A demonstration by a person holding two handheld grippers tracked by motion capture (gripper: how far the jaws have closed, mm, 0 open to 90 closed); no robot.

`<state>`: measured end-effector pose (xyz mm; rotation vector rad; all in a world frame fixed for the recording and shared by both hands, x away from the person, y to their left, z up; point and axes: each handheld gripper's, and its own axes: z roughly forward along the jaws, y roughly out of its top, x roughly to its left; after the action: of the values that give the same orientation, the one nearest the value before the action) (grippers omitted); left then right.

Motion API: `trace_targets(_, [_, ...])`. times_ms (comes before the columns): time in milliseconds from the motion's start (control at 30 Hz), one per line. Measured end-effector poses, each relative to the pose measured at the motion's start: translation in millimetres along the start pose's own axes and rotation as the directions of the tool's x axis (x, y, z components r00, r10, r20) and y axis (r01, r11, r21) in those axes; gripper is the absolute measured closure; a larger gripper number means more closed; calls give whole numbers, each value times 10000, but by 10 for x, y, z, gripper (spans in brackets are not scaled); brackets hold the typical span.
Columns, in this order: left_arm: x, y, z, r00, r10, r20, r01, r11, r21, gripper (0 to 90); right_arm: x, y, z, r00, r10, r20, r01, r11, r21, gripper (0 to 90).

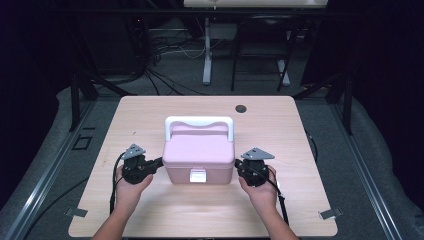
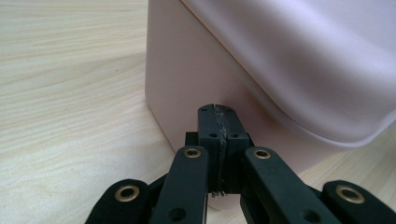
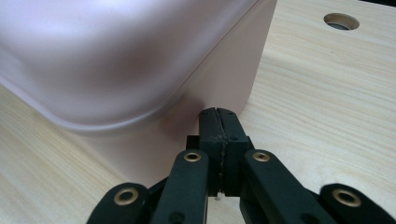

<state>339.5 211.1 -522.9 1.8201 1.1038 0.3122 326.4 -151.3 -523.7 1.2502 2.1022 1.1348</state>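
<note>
Both jaw pairs pressed together, nothing between. Left gripper tips against pink box left wall, right gripper tips against its right wall. Box sits mid table, white handle up, white latch facing the person.

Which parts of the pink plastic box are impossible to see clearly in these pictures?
- High view: the pink plastic box shows a white front latch too small to read.
- Left gripper view: the box lid is blurred and cut by the edge.
- High view: its back wall is hidden behind the white handle.
</note>
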Motion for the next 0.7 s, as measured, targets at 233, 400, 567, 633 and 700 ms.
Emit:
trace_targets(233, [-43,-30,-57,10000,60,-42,-59,9999,143,898,66,-32,-55,9997,-166,154,165,9999,47,900])
trace_targets(400, [-65,-53,-89,10000,84,20,-84,9998,174,897,89,-60,-80,9998,-67,167,67,10000,-21,900])
trace_targets(567, [-90,-74,-119,9999,91,44,-92,9998,204,897,109,-74,-105,9996,-190,198,190,9998,0,900])
trace_targets(633, [-91,-80,-128,9999,118,67,-120,9997,216,897,112,-78,-114,9996,-217,187,217,9998,26,900])
trace_targets(700, [-99,-89,-137,9999,84,85,-86,9997,226,897,115,-85,-123,9997,-175,159,175,9998,17,900])
